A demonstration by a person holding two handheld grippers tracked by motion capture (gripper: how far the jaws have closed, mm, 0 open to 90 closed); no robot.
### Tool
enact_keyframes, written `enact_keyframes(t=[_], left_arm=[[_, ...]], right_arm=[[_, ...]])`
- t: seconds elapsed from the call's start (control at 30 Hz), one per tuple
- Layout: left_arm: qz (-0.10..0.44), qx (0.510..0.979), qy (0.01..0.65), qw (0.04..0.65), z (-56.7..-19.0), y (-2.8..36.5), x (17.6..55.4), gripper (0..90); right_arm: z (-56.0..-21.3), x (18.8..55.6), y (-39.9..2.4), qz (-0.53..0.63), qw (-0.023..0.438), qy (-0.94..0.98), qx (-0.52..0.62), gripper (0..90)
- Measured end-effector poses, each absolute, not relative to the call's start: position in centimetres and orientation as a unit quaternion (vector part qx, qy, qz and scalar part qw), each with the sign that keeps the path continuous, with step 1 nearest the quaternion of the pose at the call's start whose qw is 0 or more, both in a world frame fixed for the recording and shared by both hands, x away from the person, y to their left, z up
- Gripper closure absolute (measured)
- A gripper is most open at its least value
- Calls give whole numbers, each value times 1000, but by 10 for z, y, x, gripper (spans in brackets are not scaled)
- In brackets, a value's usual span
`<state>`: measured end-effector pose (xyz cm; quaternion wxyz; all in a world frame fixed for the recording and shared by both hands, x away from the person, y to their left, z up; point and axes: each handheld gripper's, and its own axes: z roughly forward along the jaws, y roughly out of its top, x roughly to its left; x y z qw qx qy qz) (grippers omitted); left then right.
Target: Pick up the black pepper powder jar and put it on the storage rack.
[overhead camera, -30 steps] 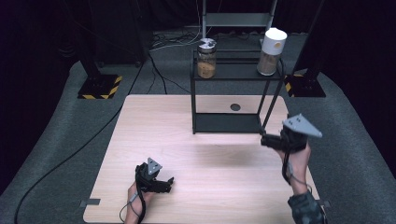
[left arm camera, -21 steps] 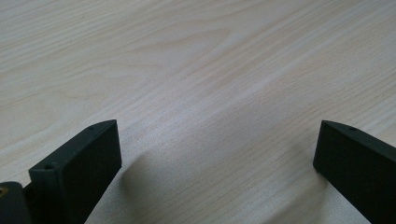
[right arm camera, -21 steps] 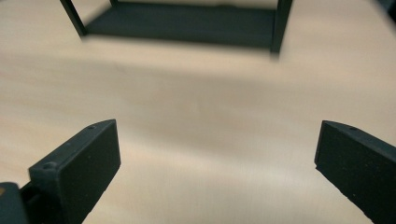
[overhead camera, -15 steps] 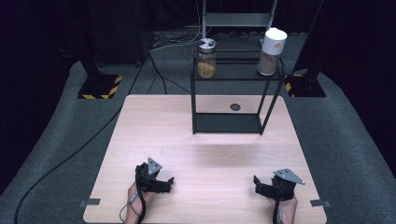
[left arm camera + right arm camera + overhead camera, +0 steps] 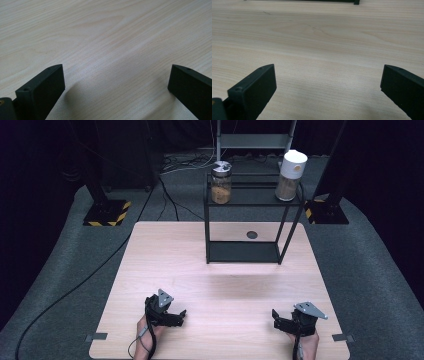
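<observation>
High view: we find the left gripper [image 5: 172, 316] and right gripper [image 5: 282, 320] low on the table [image 5: 165, 255], jaws spread and empty. The white-lidded jar [image 5: 290, 175] stands upright on the black rack [image 5: 245, 200], well ahead, nearer our right gripper.

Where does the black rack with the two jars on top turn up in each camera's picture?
High view: the black rack stands near the far edge of the table, right of centre.
Right gripper view: the rack's base is a dark strip with one foot along the top edge.
Left gripper view: wood grain between the open left tongs.
Shared landmark: the pale wooden table.
</observation>
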<state>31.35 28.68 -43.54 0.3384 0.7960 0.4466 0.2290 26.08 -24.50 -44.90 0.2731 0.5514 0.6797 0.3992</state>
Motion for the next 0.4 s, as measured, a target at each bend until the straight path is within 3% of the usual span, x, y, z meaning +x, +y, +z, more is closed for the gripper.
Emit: enact_keyframes(t=[0.4], left_arm=[[229,795,448,338,-435,286,314,5]], right_arm=[[-447,263,-243,391,272,688,548,0]])
